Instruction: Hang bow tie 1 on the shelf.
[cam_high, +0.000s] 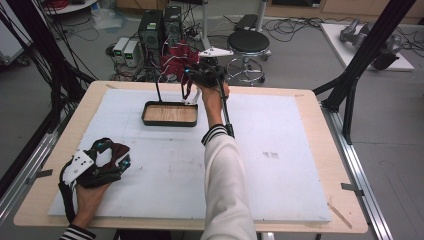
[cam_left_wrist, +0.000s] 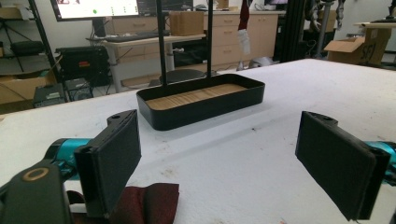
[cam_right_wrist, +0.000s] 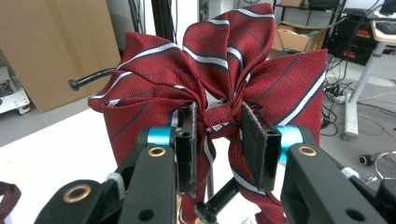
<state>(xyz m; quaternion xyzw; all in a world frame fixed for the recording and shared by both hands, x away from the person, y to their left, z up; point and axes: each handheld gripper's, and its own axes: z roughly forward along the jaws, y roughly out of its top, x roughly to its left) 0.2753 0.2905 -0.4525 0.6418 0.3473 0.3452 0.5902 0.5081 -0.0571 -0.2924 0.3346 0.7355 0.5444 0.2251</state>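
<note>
A light wooden table is covered almost wholly by a white board, scuffed and faintly marked. A black rectangular tray with a wood-grain floor is set on the board near its far edge, two thin black posts rising from the tray's far side. A dark red cloth is laid on the board well nearer than the tray.

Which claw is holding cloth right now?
The right claw, raised over the far end of the tray: it is clamped on the bunched middle of a red striped tie. The left claw gapes open near the table edge, gripping nothing.
</note>
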